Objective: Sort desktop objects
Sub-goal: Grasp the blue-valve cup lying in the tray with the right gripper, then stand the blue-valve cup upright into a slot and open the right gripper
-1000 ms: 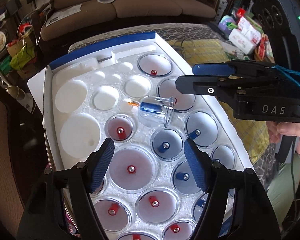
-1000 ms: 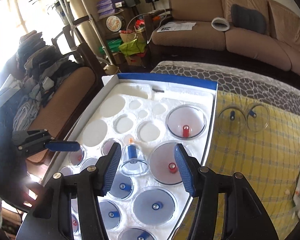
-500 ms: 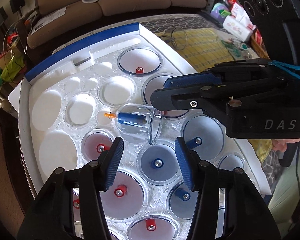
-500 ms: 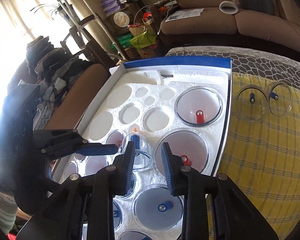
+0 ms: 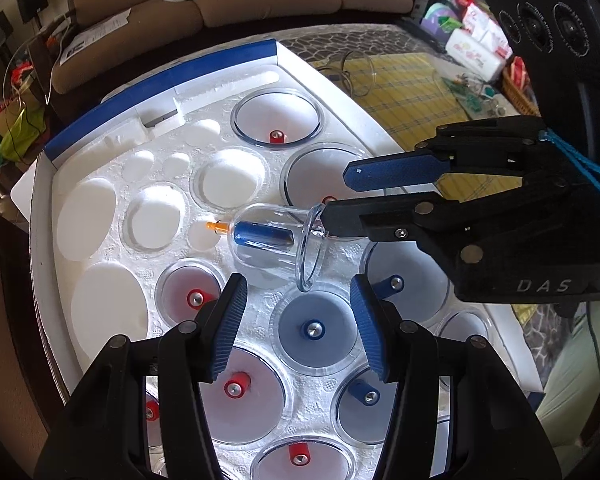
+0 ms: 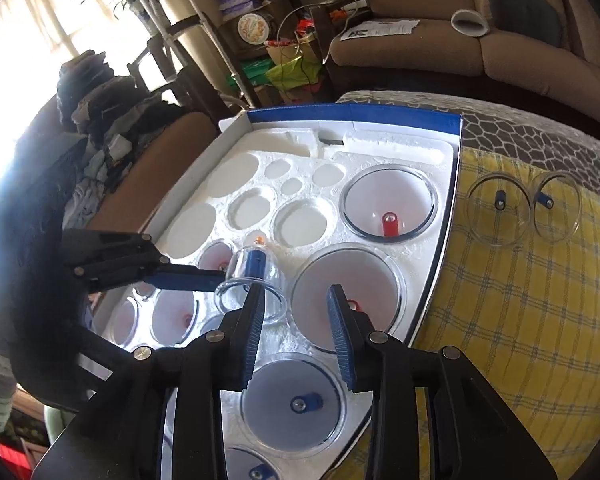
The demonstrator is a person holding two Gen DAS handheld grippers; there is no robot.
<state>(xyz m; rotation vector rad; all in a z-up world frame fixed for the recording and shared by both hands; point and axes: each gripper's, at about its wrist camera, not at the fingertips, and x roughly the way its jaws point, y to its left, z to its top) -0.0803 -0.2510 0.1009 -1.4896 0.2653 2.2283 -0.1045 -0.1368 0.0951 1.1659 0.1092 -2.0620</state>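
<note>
A clear cup [image 5: 274, 240] with a blue valve and an orange tip lies on its side on the white foam tray [image 5: 100, 304], mouth toward the right gripper. In the left wrist view my right gripper [image 5: 338, 196] comes in from the right. Its jaws are opening, and the lower fingertip [image 5: 332, 218] touches the cup's rim without the pads pressing on it. The right wrist view shows the cup [image 6: 252, 272] just left of the right gripper [image 6: 296, 300]. My left gripper [image 5: 298, 296] stands open just in front of the cup, not gripping it.
Several clear cups with red or blue valves sit in the tray's wells; the far-left wells [image 5: 86, 216] hold nothing. Two loose cups [image 6: 498, 208] [image 6: 556, 210] rest on the yellow plaid cloth [image 6: 520, 300] right of the box's blue edge [image 6: 352, 114]. A sofa stands behind.
The left gripper narrowed and sank closer to the tray. The right gripper's jaws closed a good deal, then parted slightly, and it rolled until one fingertip met the cup's rim.
</note>
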